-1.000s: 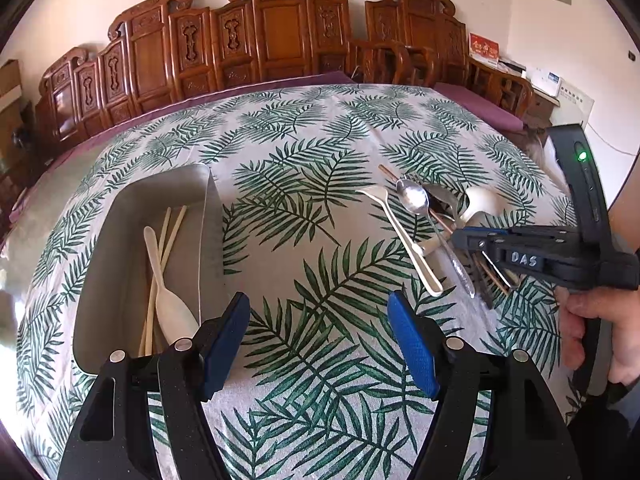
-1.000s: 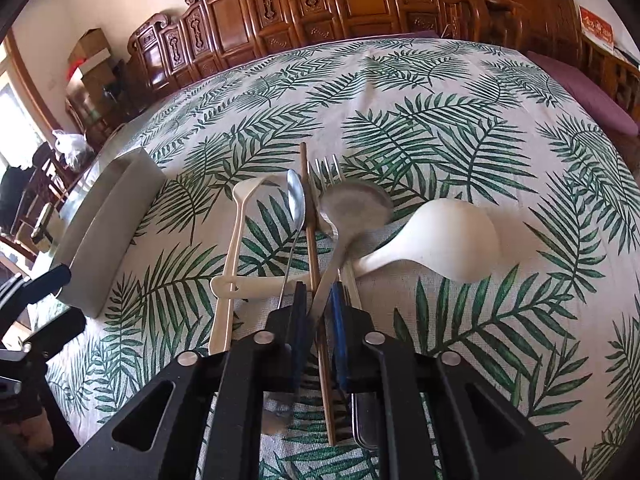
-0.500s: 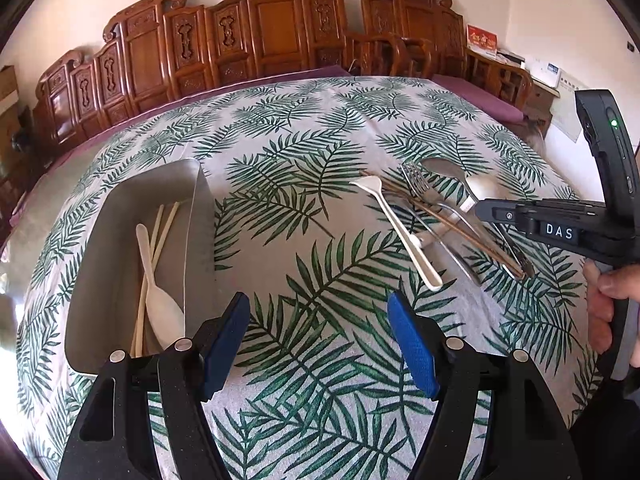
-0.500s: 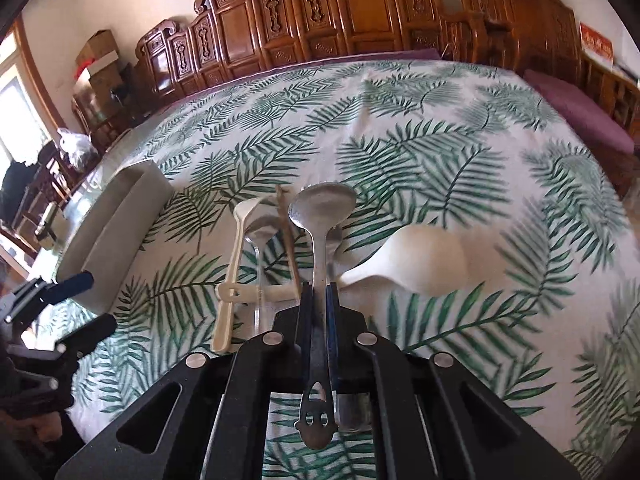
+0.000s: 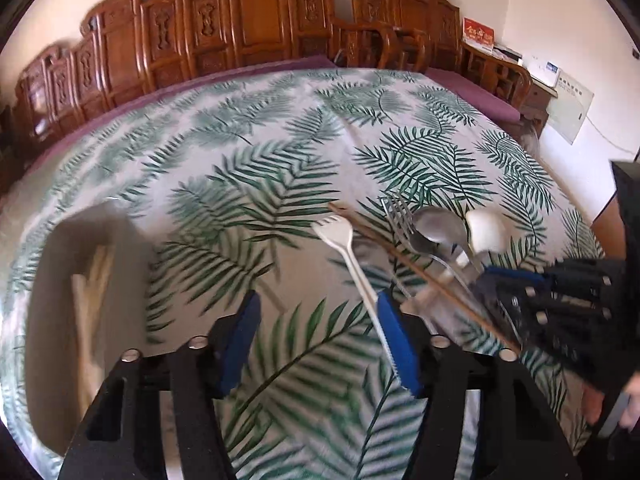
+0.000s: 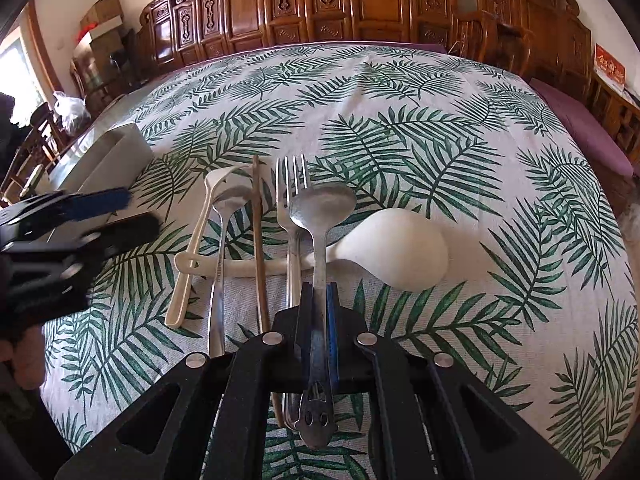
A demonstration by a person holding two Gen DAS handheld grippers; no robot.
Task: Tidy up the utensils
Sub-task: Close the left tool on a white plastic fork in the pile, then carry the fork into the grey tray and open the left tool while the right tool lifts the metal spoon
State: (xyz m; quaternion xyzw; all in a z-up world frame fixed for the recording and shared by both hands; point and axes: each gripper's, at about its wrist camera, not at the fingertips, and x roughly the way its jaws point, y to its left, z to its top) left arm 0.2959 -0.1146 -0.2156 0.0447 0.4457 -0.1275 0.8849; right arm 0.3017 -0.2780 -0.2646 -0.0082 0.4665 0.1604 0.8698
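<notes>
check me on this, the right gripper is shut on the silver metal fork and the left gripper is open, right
Not quite: the right gripper is shut on the silver metal spoon, not the silver metal fork, which lies on the cloth beside it, as the right wrist view shows. The left gripper is open.

The right gripper (image 6: 318,320) has its 2 blue-padded fingers (image 6: 332,320) pressed together on the handle of a metal spoon (image 6: 320,216), which runs straight forward between them, bowl ahead and handle end poking out behind the pads. The left gripper (image 5: 320,340) has its 2 fingers (image 5: 240,336) spread wide, with nothing between them, held low above the table. In the right wrist view the left gripper appears blurred at the far left, with part of the hand (image 6: 24,356) holding it visible below.
</notes>
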